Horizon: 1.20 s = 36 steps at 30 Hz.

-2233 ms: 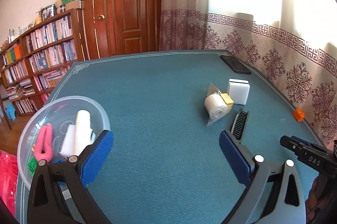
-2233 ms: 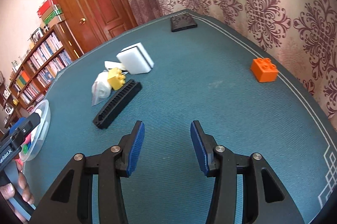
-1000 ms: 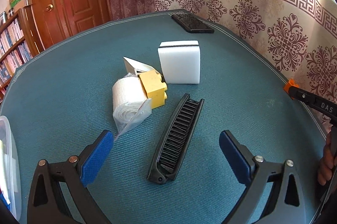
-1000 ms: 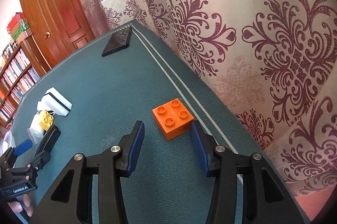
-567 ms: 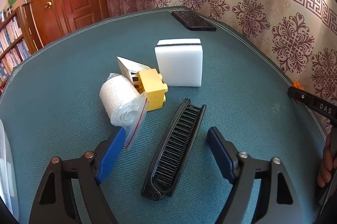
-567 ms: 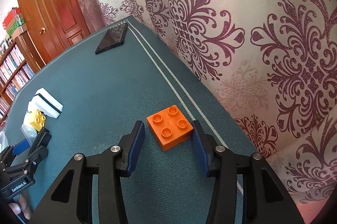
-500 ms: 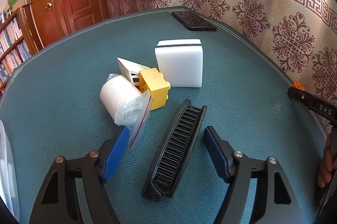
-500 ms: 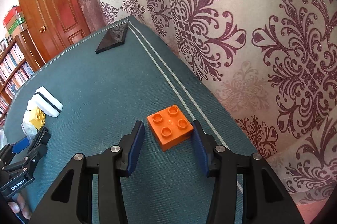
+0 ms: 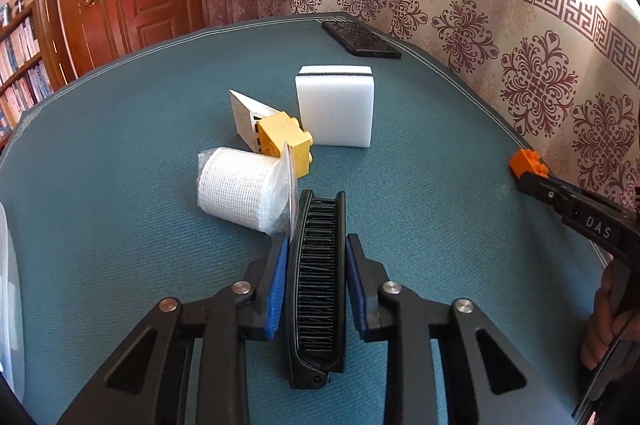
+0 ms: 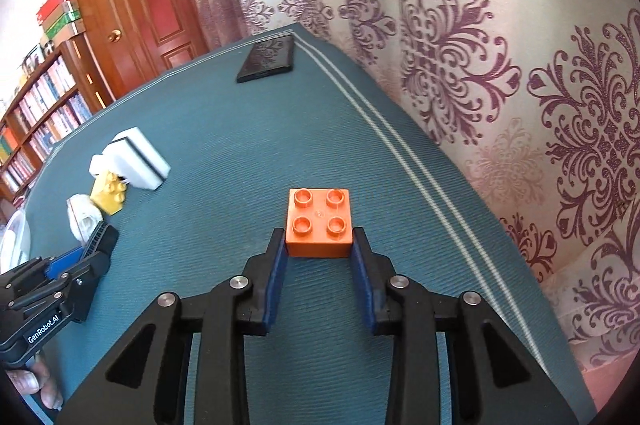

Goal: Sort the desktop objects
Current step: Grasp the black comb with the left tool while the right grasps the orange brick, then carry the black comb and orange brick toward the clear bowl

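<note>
Resting between left tool point(image 9: 316, 245) pads: comb point(image 9: 319, 277)

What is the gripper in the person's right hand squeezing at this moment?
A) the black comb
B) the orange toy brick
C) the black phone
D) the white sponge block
B: in the right wrist view the right gripper has its two blue pads pressed against the sides of the orange toy brick, while the black comb sits between the pads of the left gripper.
</note>
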Available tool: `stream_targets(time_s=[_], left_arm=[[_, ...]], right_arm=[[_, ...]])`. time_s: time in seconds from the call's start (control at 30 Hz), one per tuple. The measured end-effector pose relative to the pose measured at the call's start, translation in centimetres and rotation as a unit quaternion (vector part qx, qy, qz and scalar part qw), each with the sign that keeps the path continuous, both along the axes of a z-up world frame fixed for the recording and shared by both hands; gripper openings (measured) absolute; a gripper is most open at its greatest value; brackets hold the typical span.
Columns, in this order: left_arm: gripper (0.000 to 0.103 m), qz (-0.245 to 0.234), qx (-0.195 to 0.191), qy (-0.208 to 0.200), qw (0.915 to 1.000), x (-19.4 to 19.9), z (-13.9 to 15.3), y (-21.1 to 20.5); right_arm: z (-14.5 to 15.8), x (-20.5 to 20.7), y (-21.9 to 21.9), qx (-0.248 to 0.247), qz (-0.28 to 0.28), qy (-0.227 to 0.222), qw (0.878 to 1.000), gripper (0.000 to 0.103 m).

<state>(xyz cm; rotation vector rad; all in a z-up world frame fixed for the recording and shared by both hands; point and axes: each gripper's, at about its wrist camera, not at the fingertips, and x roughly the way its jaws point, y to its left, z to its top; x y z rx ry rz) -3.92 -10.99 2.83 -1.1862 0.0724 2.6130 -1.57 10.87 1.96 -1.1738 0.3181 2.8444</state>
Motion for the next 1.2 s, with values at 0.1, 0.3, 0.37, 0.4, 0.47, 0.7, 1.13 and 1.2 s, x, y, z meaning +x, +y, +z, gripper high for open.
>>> stream_targets(time_s=[0.1, 0.3, 0.37, 0.4, 0.47, 0.7, 1.13, 1.2], left_arm=[[0.031, 0.005, 0.011, -0.003, 0.9999, 0.9, 0.1, -0.7], [0.031, 0.018, 0.022, 0.0, 0.9996, 2.3, 0.4, -2.3], [0.031, 0.024, 0.025, 0.005, 0.9994, 2.7, 0.7, -2.8], [0.031, 0.027, 0.026, 0.008, 0.9993, 2.9, 0.9, -3.1], [0.031, 0.035, 0.029, 0.015, 0.9988, 3.2, 1.3, -3.8], [0.03, 0.065, 0.039, 0.04, 0.9963, 4.4, 2.7, -6.6], [0.03, 0.08, 0.082, 0.042, 0.9926, 6.4, 4.0, -11.6], [0.03, 0.082, 0.085, 0.039, 0.9922, 6.7, 3.8, -11.8]], right_arm=[[-0.1, 0.3, -0.8, -0.005, 0.009, -0.003, 1.0, 0.034], [0.0, 1.0, -2.3, -0.012, 0.023, -0.004, 1.0, 0.034], [0.1, 1.4, -3.0, -0.014, 0.029, -0.002, 0.999, 0.034], [0.3, 1.5, -3.3, -0.015, 0.031, -0.001, 0.999, 0.034], [0.7, 1.8, -3.9, -0.021, 0.038, 0.002, 0.999, 0.034], [2.4, 2.2, -7.1, -0.03, 0.071, 0.019, 0.997, 0.034], [4.3, 2.4, -14.3, -0.03, 0.132, 0.034, 0.99, 0.034], [4.3, 2.5, -14.7, -0.03, 0.136, 0.033, 0.99, 0.034]])
